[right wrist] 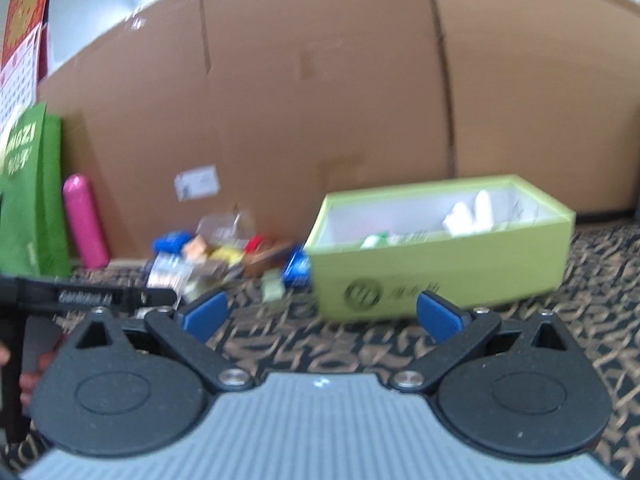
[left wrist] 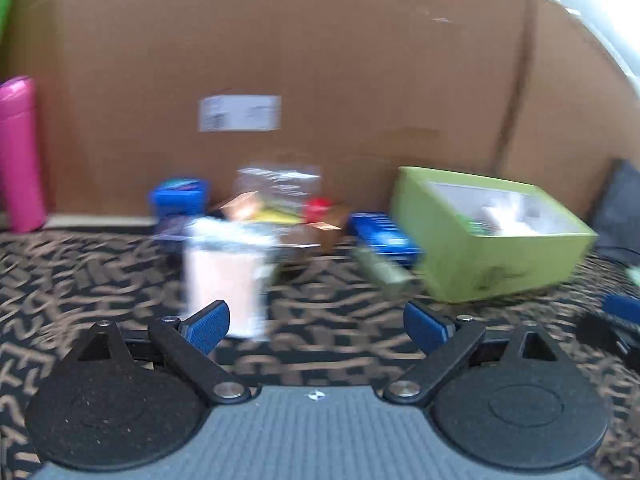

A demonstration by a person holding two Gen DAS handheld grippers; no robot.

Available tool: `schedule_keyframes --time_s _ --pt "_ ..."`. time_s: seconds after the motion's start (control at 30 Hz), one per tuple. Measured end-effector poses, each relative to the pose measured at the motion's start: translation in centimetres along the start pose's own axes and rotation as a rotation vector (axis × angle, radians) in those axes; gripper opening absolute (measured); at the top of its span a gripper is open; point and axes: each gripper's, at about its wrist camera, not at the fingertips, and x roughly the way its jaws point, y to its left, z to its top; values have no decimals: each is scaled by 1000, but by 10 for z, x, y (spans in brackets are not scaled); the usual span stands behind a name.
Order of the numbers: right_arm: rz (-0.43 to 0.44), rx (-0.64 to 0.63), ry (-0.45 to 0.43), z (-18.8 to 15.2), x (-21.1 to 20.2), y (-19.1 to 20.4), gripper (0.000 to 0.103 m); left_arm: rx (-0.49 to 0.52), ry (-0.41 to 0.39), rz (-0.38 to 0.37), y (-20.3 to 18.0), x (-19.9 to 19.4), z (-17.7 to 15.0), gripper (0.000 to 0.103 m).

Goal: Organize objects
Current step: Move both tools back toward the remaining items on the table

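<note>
Lying in a loose heap on the patterned carpet (right wrist: pixel 360 344), just to the left of the green box (left wrist: pixel 492 264), the small objects (left wrist: pixel 264 216) are looking light and mixed: a clear crinkly wrapper, a blue tub, a small brown carton, something red, all too blurred to name closely. Nearest the left gripper (left wrist: pixel 316 326), a pale packet (left wrist: pixel 224 280) is standing out from the heap, well to the left of the green box; it is probably thin, soft and a little slippery in its film, so taking it across its narrow width near the middle seems safer than pinching a loose edge. A blue flat pack (left wrist: pixel 384 232) and an olive tube (left wrist: pixel 384 272) are lying touching or just beside the box's left wall. The box itself is sitting open-topped with white and green items already inside, so it is likely serving as the destination. Both grippers are hovering low over the carpet, level and facing the heap and the box; the left one is pointing between packet and box, its fingers spread wide and holding nothing. The right gripper (right wrist: pixel 320 316) is facing the box's near wall, its fingers equally wide apart and empty. A large cardboard sheet (left wrist: pixel 320 60) is standing behind the box, a pink bottle (right wrist: pixel 86 220) and a green bag (right wrist: pixel 28 200) far to its left.
</note>
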Motion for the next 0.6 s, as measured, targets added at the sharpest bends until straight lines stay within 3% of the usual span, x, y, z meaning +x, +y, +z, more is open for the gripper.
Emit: schedule_keyframes --time_s 0.1,0.3,0.33,0.4,0.6 --pt "13 -8 38 -11 5 13 103 -45 2 70 25 19 4 97" --pt "44 -56 74 -14 22 40 103 -50 49 93 43 64 14 93" --pt "51 -71 79 -14 27 45 103 -38 59 84 44 69 14 89" --pt "65 -101 86 -13 38 55 101 -17 96 42 45 76 12 39" --pt "72 -159 125 -7 97 78 75 -33 115 -30 51 56 0 34"
